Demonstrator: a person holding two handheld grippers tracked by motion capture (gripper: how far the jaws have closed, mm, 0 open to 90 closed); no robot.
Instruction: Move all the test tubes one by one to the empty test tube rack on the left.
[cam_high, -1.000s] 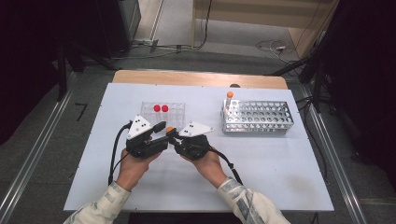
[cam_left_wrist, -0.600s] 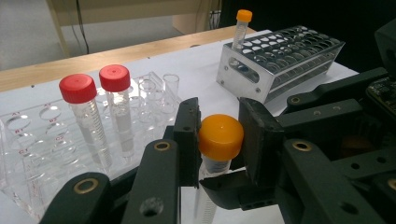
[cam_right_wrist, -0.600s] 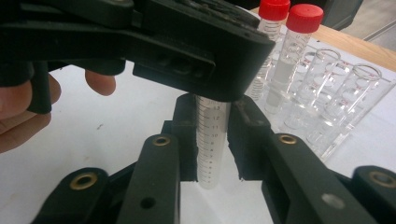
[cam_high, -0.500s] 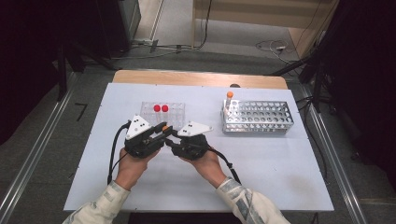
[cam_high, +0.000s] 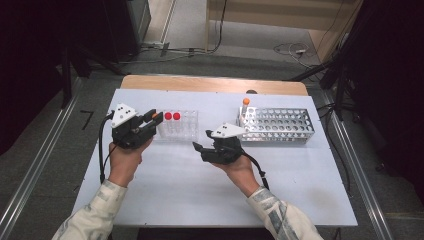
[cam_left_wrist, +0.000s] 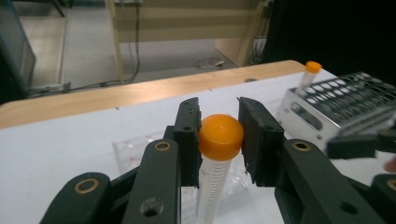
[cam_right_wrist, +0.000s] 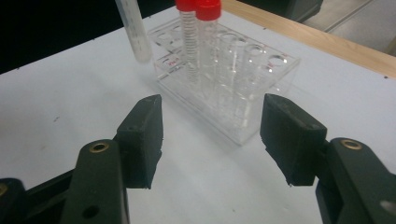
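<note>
Writing: the tube (cam_left_wrist: 215, 184) held in the left gripper (cam_high: 150, 121) carries a printed graduation scale down its wall; the marks are too small to read. A red mark on the clear rack (cam_right_wrist: 243, 70), seen in the right gripper view, is also illegible.

Edges and open room: the white tabletop (cam_high: 190, 190) is bare across its near half. The clear rack stands toward the far left in the high view, the metal rack (cam_high: 280, 125) toward the far right, with a strip of bare tabletop between them. The metal rack sits near the far edge, where a wooden strip (cam_high: 210, 84) borders the white surface. One orange-capped tube (cam_high: 245, 106) stands at the metal rack's left end. Two red-capped tubes (cam_high: 172, 118) stand in the clear rack; its other wells are vacant.

Left gripper: the fingers (cam_left_wrist: 187, 135) are closed on the tube's orange cap (cam_left_wrist: 221, 137), one pad on each side of it. The tube hangs down between them, roughly upright, its body below the pads. In the high view the gripper is held above the tabletop just left of the clear rack, with the cap at that rack's left end.

Right gripper (cam_high: 199, 147): its fingers (cam_right_wrist: 142, 135) have just been opening and stand wide apart with nothing between them. It is held over the bare strip, pointing toward the clear rack, which lies ahead of the fingers and apart from them. In the right gripper view the held tube's lower end shows just beside the red-capped tubes.
</note>
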